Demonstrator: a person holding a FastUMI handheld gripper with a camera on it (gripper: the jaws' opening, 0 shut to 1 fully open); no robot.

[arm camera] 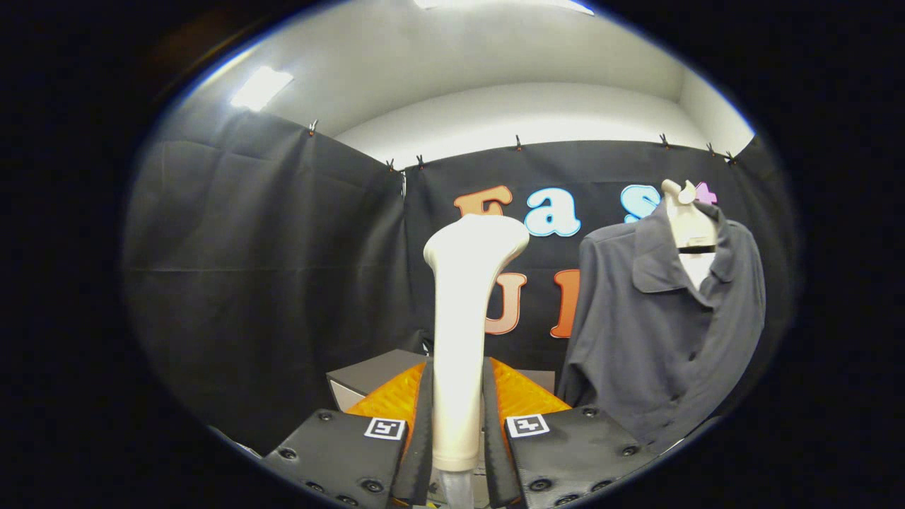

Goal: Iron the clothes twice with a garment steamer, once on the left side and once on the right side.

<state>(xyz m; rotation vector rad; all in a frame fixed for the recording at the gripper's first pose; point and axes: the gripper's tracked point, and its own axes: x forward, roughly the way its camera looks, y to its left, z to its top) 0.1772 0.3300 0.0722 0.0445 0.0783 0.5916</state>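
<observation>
Garment steamer [463,332] clamped upright in the gripper [458,431], both fingers [417,438] pressing on its pale handle from either side, flared head up top and well clear of any cloth. Shirt [664,332] hanging beyond the fingers and off to the right, dark grey, collared, draped on a pale hanger form [687,219] in front of the booth wall, front placket slightly open, lower hem near the right finger's mount. Grey box [371,378] lying just behind the fingers, low down.

Judged as the approach before the first pass: steamer lifted and held, not yet at the fabric.

To do this step well:
- Keep the squeeze firm; a smooth tapered handle likely to slip or twist if loosened.
- Swing the head toward the shirt without tipping it far off vertical.
- Turn the flat steam face toward the cloth; which way it faces now, cannot tell.
- Start high on one side of the placket, near the shoulder, and draw down in one slow, steady stroke.
- Touch lightly; a hanging shirt likely to swing or bunch if pushed.
- Lift off, shift across the placket, repeat once on the other side.
</observation>
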